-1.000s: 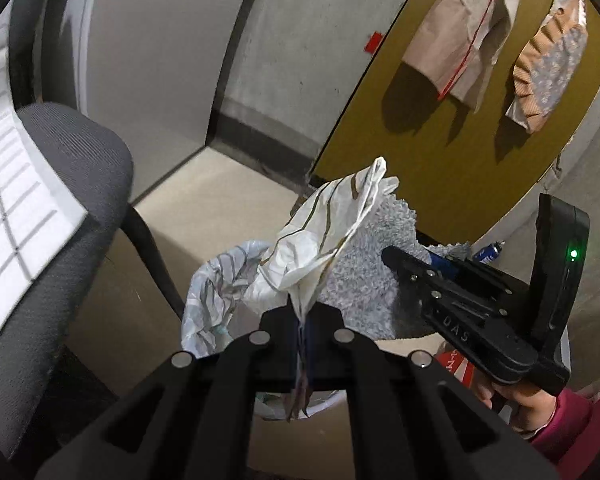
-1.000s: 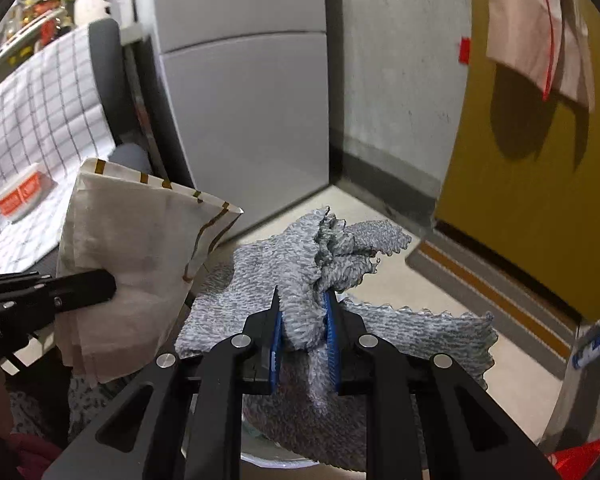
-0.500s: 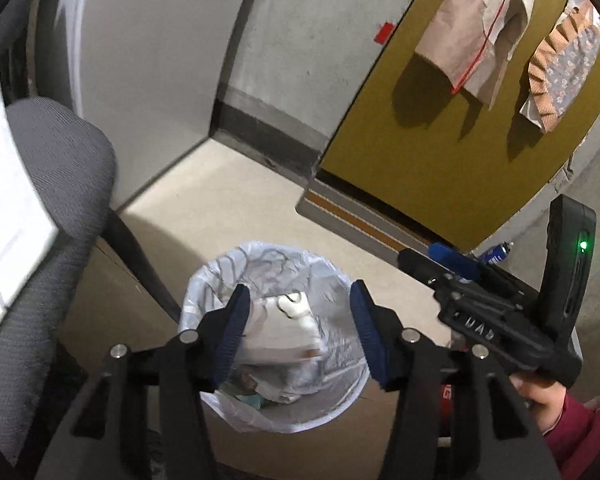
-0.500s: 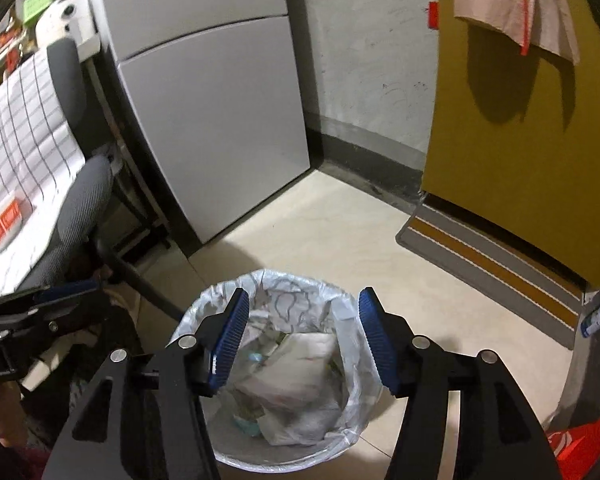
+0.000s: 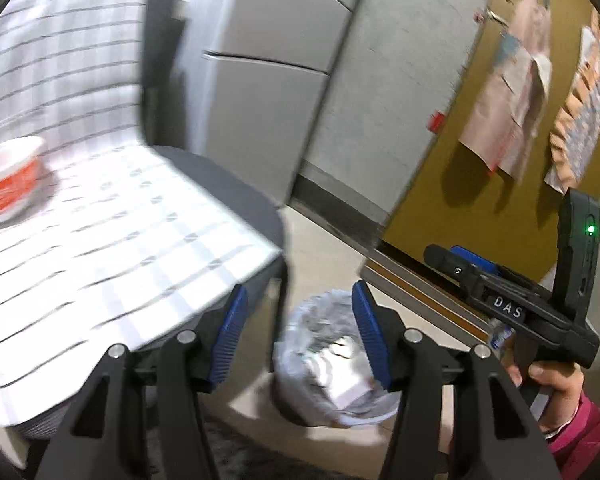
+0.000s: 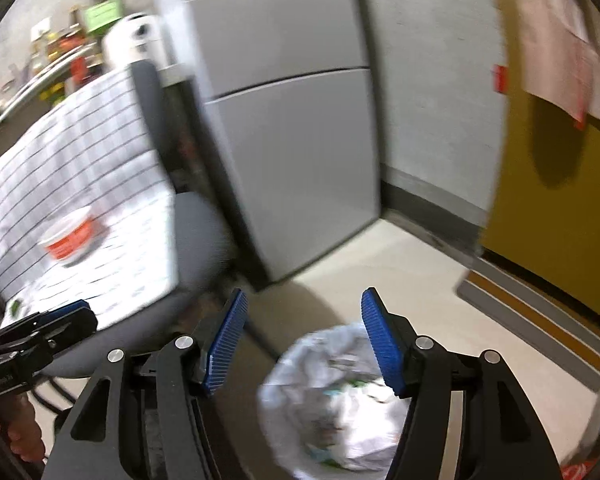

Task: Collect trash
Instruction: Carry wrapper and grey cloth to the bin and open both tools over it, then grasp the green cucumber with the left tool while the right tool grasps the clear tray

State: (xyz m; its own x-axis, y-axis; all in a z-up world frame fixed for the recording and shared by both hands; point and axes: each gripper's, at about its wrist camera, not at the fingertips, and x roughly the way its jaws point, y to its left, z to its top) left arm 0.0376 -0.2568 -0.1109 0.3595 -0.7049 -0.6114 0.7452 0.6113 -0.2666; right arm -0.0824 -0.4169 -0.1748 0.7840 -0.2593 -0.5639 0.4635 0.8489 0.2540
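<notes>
The bin (image 5: 300, 344), lined with a clear bag, stands on the floor below both grippers and holds crumpled paper and wrappers (image 6: 364, 436). My left gripper (image 5: 298, 320) is open above it, nothing between its blue pads. My right gripper (image 6: 304, 332) is also over the bin (image 6: 292, 376); its jaws are opening and empty. The left wrist view shows the right gripper (image 5: 452, 256) at the right, held by a hand (image 5: 552, 376). An orange and white paper cup (image 5: 8, 184) stands on the checked cloth on the chair, also visible as the cup (image 6: 72, 236) in the right wrist view.
A grey office chair (image 6: 200, 248) draped with a checked cloth (image 5: 100, 240) stands left of the bin. Behind it are a grey cabinet (image 6: 300, 140) and a concrete wall. A yellow door (image 6: 560, 200) with a striped mat (image 6: 540, 328) lies to the right.
Both grippers let go: the striped paper and the grey cloth dropped into the bin. Since then both have lifted and swung left, bringing the chair and cup into view.
</notes>
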